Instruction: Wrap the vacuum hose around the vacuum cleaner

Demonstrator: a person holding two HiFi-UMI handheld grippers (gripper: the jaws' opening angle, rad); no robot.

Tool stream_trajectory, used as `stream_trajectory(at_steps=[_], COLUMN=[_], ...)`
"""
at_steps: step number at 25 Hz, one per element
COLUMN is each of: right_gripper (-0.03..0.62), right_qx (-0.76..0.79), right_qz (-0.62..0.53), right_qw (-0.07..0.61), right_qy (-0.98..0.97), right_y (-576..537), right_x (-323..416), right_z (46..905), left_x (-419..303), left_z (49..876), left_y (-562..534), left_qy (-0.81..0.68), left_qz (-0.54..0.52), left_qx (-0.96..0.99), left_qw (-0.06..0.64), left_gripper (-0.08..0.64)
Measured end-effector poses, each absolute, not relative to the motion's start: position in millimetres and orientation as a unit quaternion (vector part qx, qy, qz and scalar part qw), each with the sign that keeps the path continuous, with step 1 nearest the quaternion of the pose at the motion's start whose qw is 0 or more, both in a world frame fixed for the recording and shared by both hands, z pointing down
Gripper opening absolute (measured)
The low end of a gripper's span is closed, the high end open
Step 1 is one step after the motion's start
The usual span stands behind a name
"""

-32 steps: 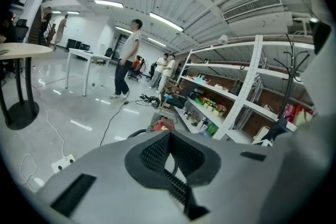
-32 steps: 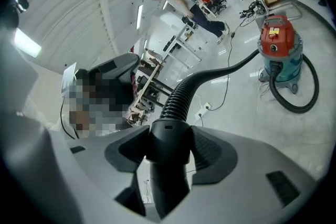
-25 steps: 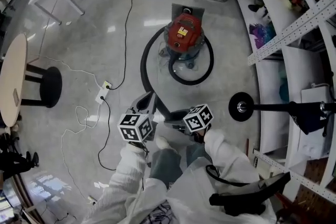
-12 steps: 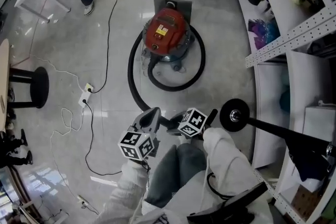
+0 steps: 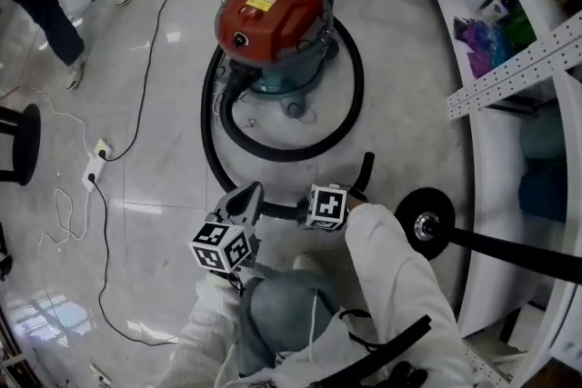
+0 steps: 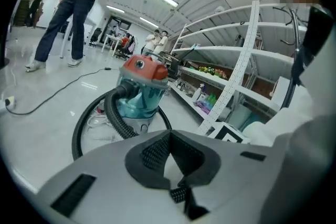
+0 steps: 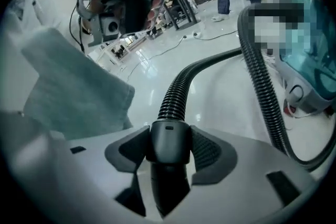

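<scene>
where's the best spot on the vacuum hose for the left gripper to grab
The ribbed stretch of vacuum hose just past the cuff held by the right gripper, from above, jaws crosswise: it's straight there and the ribs should resist slipping.

The glossy tiled floor [image 5: 155, 95] carries the vacuum cleaner [image 5: 273, 4] ahead of the left gripper [image 5: 244, 198], with the vacuum hose [image 5: 350, 95] looped around its base. A power strip [image 5: 98, 150] lies left of that gripper. A round black stand base [image 5: 423, 225] sits right of the right gripper [image 5: 300, 212].
</scene>
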State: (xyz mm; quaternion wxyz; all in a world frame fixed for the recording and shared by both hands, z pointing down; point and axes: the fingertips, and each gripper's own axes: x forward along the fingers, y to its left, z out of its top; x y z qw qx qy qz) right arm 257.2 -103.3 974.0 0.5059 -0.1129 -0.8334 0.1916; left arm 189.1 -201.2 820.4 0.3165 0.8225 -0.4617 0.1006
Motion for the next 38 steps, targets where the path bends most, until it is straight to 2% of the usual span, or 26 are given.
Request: stream_trajectory(at_steps=[5, 10, 26, 30, 33, 38], right_gripper=[0.238, 0.239, 0.241, 0.242, 0.280, 0.293], right_qx=[-0.133, -0.133, -0.108, -0.090, -0.046, 0.035], right_qz=[0.138, 0.118, 0.103, 0.066, 0.036, 0.025], right_qw=[0.544, 0.563, 0.587, 0.597, 0.614, 0.598], right_qy=[-0.817, -0.807, -0.796, -0.794, -0.787, -0.800], right_y=[-116, -132, -145, -144, -154, -173], right_x=[267, 285, 292, 288, 296, 313], right_z=[1073, 1121, 1170, 1166, 1166, 1152], left_x=[190, 185, 182, 179, 178, 174], left_z=[910, 949, 995, 995, 993, 985], left_y=[-204, -204, -189, -182, -177, -174], left_qy=[-0.453, -0.467, -0.479, -0.485, -0.486, -0.494], left_qz=[0.084, 0.064, 0.122, 0.125, 0.120, 0.103], left_qx=[0.829, 0.822, 0.813, 0.808, 0.808, 0.806], left_qw=[0.317, 0.320, 0.308, 0.309, 0.311, 0.310], left_gripper=[-0.002, -0.003, -0.003, -0.003, -0.003, -0.003])
